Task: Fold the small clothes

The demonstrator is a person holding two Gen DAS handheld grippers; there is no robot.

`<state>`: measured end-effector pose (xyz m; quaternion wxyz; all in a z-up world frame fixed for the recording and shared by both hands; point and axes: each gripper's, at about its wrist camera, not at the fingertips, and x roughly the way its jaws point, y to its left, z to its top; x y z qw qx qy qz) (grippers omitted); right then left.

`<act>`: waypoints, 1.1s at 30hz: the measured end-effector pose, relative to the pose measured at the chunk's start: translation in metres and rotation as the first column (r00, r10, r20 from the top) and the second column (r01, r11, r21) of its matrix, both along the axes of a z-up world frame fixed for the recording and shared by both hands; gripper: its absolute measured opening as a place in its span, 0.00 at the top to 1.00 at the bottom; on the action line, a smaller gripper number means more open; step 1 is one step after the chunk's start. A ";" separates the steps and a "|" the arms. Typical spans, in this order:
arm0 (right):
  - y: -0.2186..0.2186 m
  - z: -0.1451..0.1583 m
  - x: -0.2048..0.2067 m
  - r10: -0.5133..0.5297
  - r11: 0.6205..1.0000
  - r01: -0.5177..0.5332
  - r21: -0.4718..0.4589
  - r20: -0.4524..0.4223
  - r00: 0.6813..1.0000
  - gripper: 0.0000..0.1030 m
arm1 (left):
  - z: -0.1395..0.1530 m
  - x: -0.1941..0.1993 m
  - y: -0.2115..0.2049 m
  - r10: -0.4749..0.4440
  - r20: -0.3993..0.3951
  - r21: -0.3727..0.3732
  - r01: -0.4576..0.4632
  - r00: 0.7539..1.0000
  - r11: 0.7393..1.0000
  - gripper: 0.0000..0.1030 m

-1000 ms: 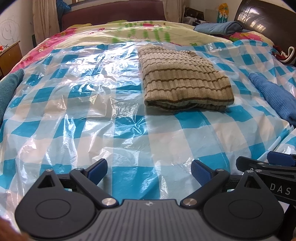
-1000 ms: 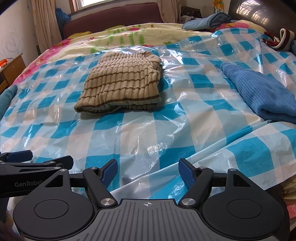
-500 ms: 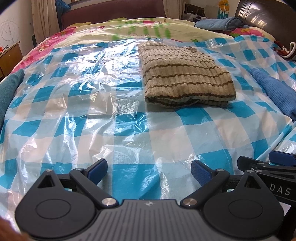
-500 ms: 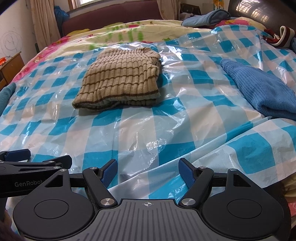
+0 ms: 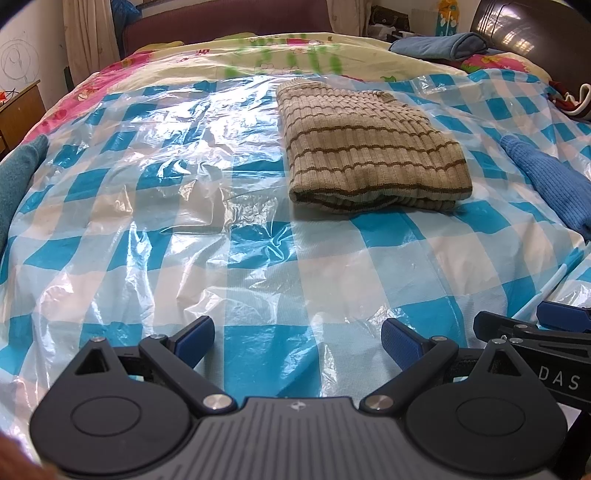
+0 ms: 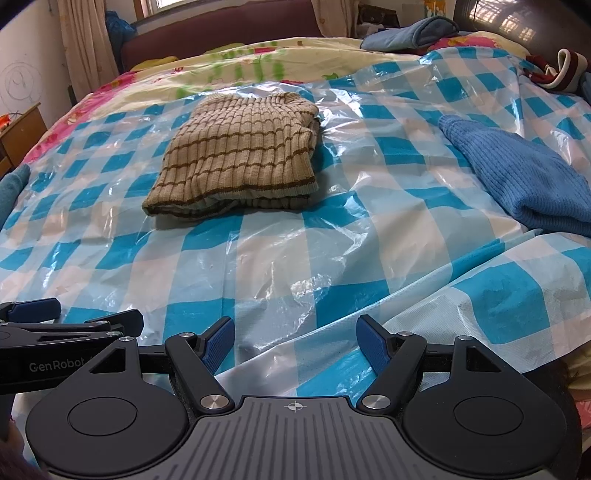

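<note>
A beige knit sweater with brown stripes [image 5: 373, 155] lies folded in a flat rectangle on the blue-and-white checked plastic sheet [image 5: 184, 221]; it also shows in the right wrist view [image 6: 240, 158]. My left gripper [image 5: 297, 338] is open and empty, low over the sheet, well short of the sweater. My right gripper [image 6: 295, 339] is open and empty beside it, near the bed's front edge. Each gripper's side shows in the other's view.
A blue knit garment [image 6: 524, 173] lies crumpled at the right. A teal cloth [image 5: 18, 173] sits at the left edge. A folded blue item [image 6: 410, 33] and a red-and-white cloth [image 6: 557, 70] lie at the far side. A wooden cabinet [image 5: 18, 107] stands left of the bed.
Both grippers have tilted or drawn back slightly, so the folded sweater sits a little lower in both views. Both stay open and empty.
</note>
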<state>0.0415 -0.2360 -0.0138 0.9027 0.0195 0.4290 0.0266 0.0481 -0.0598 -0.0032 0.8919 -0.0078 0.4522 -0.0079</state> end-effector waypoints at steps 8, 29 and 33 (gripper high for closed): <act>0.000 -0.001 0.000 -0.002 1.000 0.002 0.000 -0.002 1.000 0.28 | 0.000 0.000 0.000 0.000 -0.001 0.000 0.000 1.000 1.000 0.02; -0.001 -0.003 -0.001 -0.003 1.000 0.003 0.002 -0.005 1.000 0.28 | -0.001 -0.001 0.000 0.001 0.000 0.003 -0.001 1.000 1.000 0.02; -0.001 -0.003 -0.001 -0.003 1.000 0.003 0.003 -0.005 1.000 0.28 | -0.001 -0.001 0.000 0.000 0.001 0.003 0.000 1.000 1.000 0.02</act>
